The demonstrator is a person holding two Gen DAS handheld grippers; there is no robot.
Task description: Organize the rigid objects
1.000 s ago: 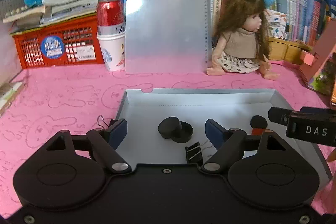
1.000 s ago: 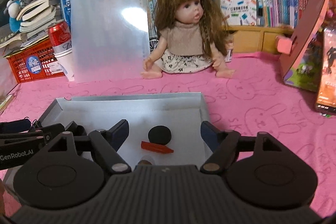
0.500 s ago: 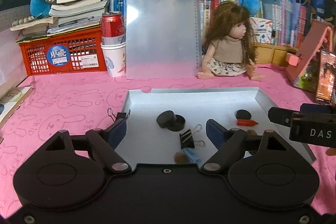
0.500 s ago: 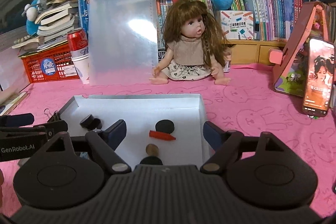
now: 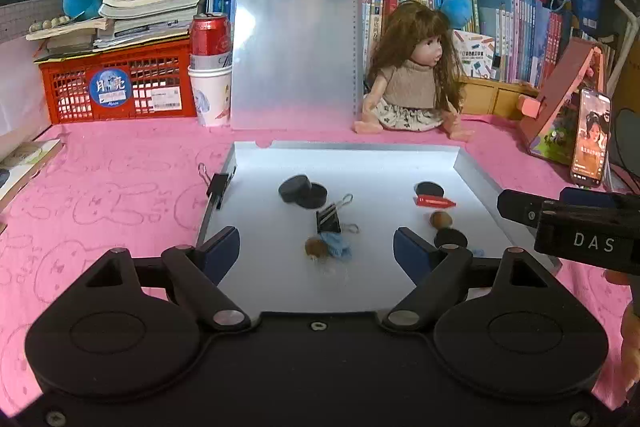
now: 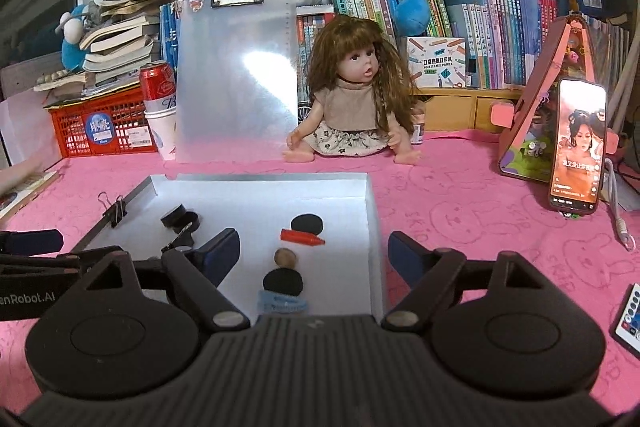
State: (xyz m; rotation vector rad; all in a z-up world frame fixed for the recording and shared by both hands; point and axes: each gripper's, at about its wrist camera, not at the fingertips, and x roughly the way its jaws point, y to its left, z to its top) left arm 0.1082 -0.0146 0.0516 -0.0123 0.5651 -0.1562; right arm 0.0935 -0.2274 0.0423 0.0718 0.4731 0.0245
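I hold the left gripper [image 5: 316,245] over the near left part of the silver tray [image 5: 472,173]; its jaws stand spread with nothing pinched between them. Starting at the left, a black binder clip [image 5: 218,185] is clamped on the tray's left wall, its wire handle pointing out over the pink cloth [image 5: 100,195]. Inside the tray, two black discs [image 5: 302,190] lie overlapping left of centre. Just nearer, a second binder clip [image 5: 330,221] lies flat on the tray floor. Near it sit a brown nut-like piece [image 5: 314,247] and a pale blue item [image 5: 336,245], touching; I cannot tell what the blue item is.

Further right, a black disc [image 6: 307,223] lies toward the tray's right side, with a red crayon-like stick [image 6: 302,237] just in front of it. Nearer in turn come a second brown nut-like piece [image 6: 285,258], another black disc [image 6: 282,282] and a blue strip [image 6: 282,303] at the near edge.

The right gripper [image 6: 314,253] hovers over the tray's near right corner, jaws likewise spread and empty; its right finger is outside the tray wall, above the cloth. Behind the tray a clipboard [image 6: 238,83] stands upright with a doll [image 6: 356,107] seated beside it. At far right a phone [image 6: 578,143] leans upright with its screen lit.
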